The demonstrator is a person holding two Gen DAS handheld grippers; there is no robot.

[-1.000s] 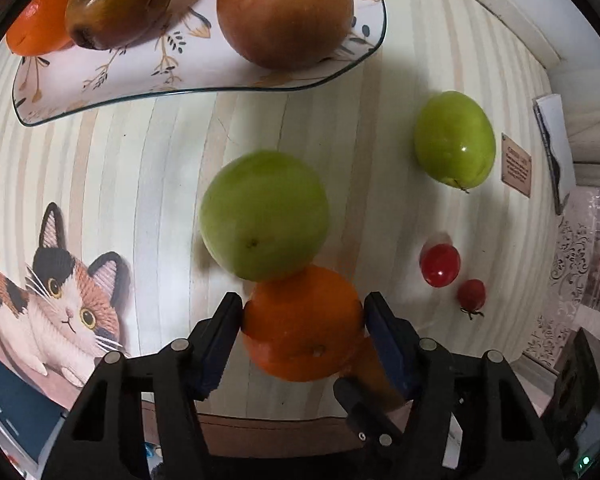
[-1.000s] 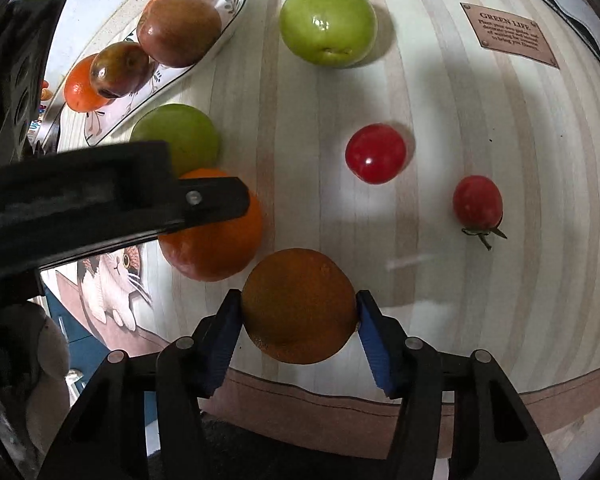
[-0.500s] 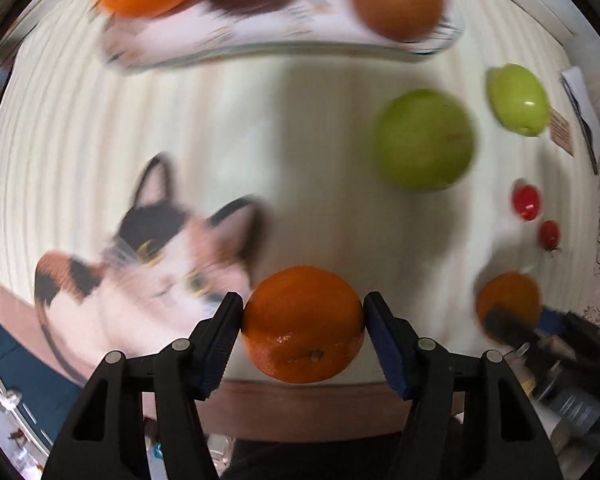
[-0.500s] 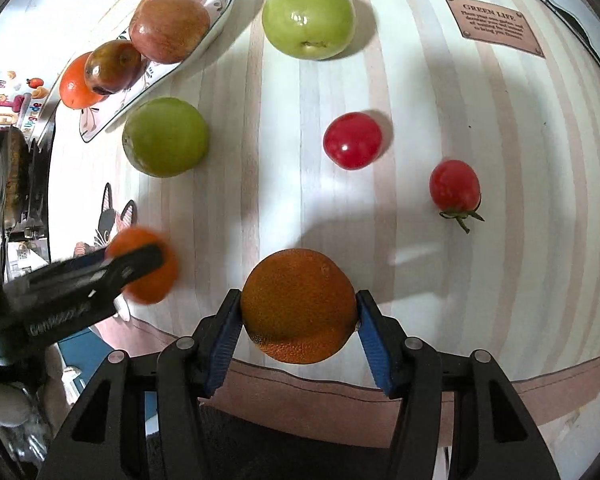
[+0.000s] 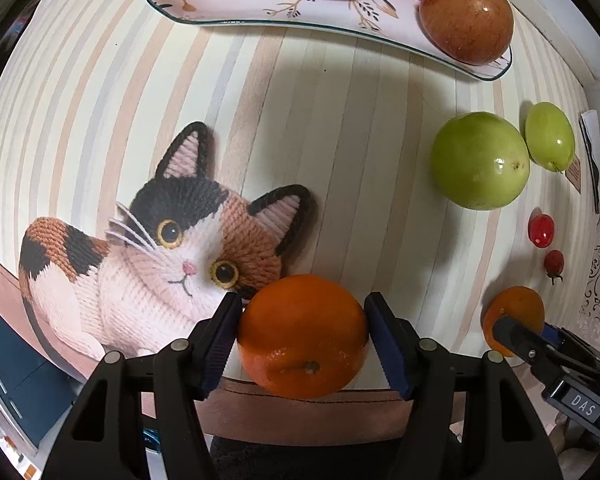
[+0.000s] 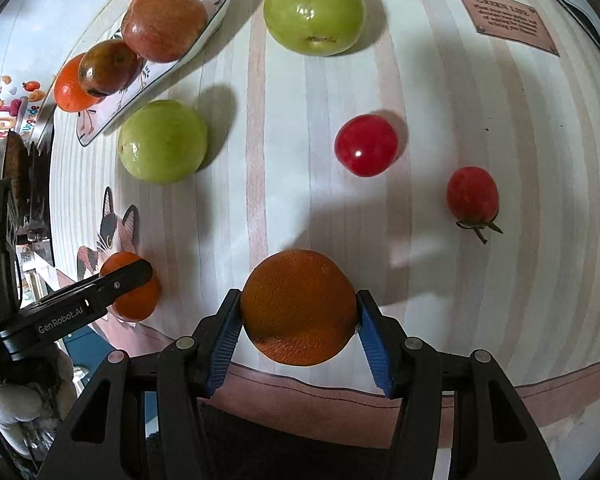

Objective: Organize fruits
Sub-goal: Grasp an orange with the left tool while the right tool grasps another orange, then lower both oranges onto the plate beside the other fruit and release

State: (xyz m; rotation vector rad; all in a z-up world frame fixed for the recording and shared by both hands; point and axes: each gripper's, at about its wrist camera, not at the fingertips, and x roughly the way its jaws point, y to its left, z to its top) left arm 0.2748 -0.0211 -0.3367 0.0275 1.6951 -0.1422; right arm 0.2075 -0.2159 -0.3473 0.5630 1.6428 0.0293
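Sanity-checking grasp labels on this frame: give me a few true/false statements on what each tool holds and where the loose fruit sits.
1. The left tool is shut on an orange. True.
2. The right tool is open with nothing in it. False: it grips a darker orange.
3. Two green apples lie on the plate. False: the near green apple and far green apple lie on the striped mat.
4. A red apple sits on the plate. True.
5. Two small red tomatoes lie on the mat, apart. True.
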